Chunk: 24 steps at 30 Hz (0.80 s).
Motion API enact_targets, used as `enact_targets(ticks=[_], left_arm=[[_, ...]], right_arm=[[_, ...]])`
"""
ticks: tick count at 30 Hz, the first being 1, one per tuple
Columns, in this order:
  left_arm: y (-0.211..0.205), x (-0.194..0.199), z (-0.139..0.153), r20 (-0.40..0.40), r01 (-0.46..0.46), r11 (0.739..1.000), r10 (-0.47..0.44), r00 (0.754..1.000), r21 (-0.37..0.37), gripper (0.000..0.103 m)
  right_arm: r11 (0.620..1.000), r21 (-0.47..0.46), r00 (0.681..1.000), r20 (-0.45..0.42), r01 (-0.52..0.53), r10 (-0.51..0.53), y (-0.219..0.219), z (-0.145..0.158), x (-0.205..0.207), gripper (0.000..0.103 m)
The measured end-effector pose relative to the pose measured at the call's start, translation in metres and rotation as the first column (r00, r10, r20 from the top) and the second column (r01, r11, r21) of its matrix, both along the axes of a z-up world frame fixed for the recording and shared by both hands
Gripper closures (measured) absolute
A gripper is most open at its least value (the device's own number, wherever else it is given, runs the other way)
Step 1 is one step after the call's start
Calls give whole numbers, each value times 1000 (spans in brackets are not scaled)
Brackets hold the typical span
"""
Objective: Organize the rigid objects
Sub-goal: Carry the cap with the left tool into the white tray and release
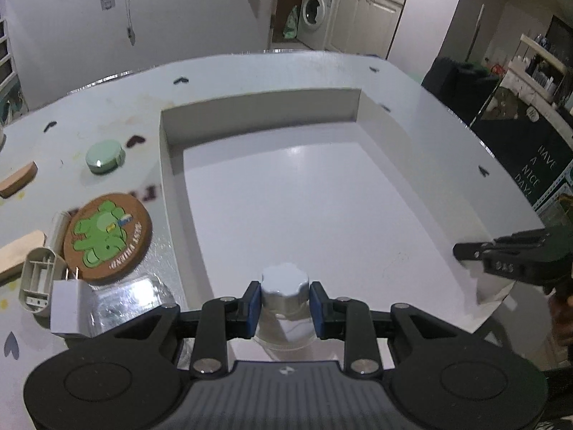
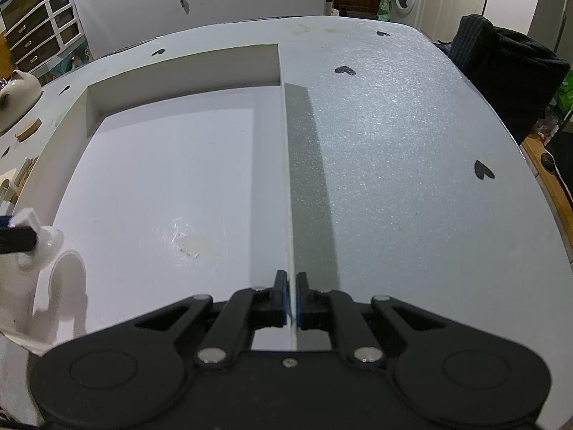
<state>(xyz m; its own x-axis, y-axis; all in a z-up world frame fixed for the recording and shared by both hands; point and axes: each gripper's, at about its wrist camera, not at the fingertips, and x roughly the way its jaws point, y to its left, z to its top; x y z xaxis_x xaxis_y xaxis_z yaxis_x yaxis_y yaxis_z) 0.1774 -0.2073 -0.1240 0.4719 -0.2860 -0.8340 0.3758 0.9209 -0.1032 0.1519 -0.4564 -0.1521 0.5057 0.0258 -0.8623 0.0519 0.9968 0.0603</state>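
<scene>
My left gripper (image 1: 284,304) is shut on the white cap of a clear bottle (image 1: 284,286), held over the near edge of a shallow white box (image 1: 172,179). The bottle also shows at the left edge of the right wrist view (image 2: 32,236). My right gripper (image 2: 293,301) is shut on the box's thin right wall (image 2: 286,179) at its near end; it also shows in the left wrist view (image 1: 501,254). Left of the box lie a round cork coaster with a green elephant (image 1: 107,238), a pale green round lid (image 1: 104,156), a white plug adapter (image 1: 66,310) and a grey plastic housing (image 1: 37,279).
Wooden blocks (image 1: 18,179) lie at the table's far left. A white cat-shaped pot (image 2: 18,93) stands at the left. The grey table (image 2: 412,165) with black heart marks extends right of the box. A dark chair (image 2: 508,71) stands beyond the table's right edge.
</scene>
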Motion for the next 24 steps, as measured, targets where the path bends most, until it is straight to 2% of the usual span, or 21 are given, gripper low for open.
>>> enact_targets(ticks=[6,10,15,19,21,24], left_arm=[[2,-1,-2,-7,-8,1000,8,1000,9,72],[2,-2,-2,-14,-5,1000,5,1000,14,65],[0,-5,-1,-18,14,1000,-13,1000,14,62],[1,-9,7,12,24,1000,-24,1000,7,51],[3,-11,15,36,20,1000,-20,999,-1,40],[10,-13,31,75,-4,999,6,997,-33,30]], right_arm=[[1000,-1,1000,0,0,0,0,0,0,96],[1000,-3,1000,0,0,0,1,0,0,96],[1000,-2,1000,0,0,0,1,0,0,96],[1000,-2,1000,0,0,0,1,0,0,96],[1000,-2,1000,0,1,-1,1,0,0,96],[1000,-3,1000,0,0,0,1,0,0,96]])
